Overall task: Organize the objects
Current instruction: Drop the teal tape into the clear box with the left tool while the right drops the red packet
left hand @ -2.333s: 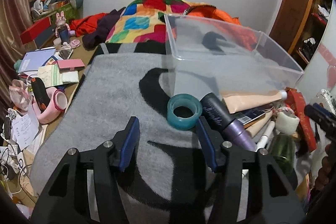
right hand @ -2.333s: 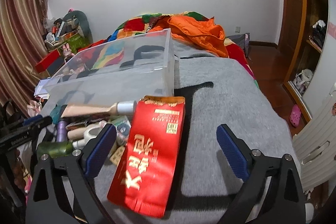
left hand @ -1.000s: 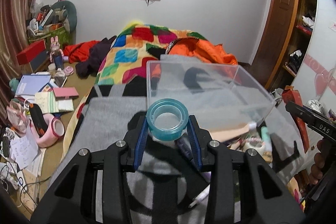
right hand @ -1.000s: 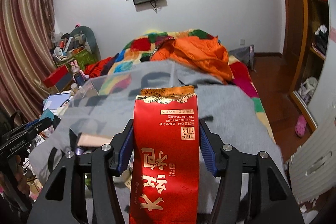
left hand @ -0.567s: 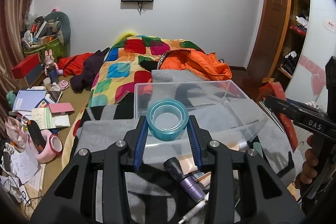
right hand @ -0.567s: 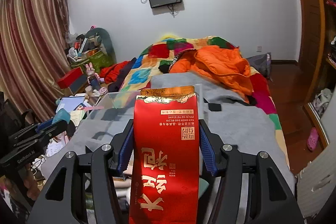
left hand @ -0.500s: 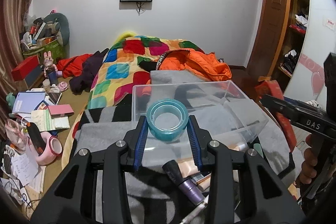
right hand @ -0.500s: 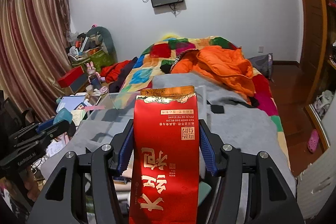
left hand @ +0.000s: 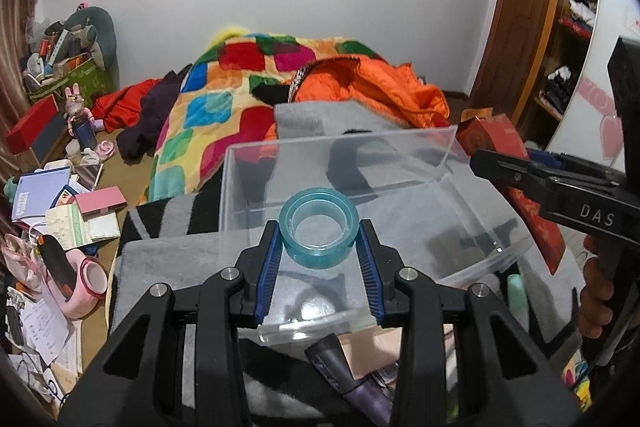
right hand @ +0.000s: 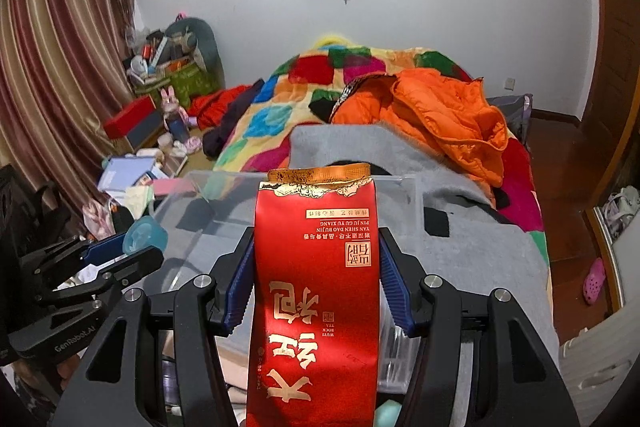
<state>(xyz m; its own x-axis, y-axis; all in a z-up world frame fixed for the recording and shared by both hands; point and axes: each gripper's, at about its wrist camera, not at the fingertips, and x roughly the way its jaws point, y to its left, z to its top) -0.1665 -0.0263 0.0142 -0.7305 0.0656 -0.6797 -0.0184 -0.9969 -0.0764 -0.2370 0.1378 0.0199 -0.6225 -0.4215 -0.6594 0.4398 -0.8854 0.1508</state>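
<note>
My left claw (left hand: 319,259) grips the teal translucent tape roll (left hand: 319,227) over the clear plastic bin (left hand: 448,155); right claw (right hand: 316,291) clamps the red foil tea pouch (right hand: 316,291) above it too. Lower both w/ care, release inside, pouch flat.

A bed (left hand: 224,131) fills the room ahead of the hand-held grippers. A grey blanket with black markings (left hand: 172,259) covers its near end, and a clear plastic bin (left hand: 472,195) stands on that blanket just beyond the fingertips. Farther out lie a patchwork quilt (left hand: 208,107) and an orange jacket (right hand: 444,115). At the blanket's near edge, below the grippers, small items lie against the bin, among them a dark purple tube (left hand: 352,383).
</note>
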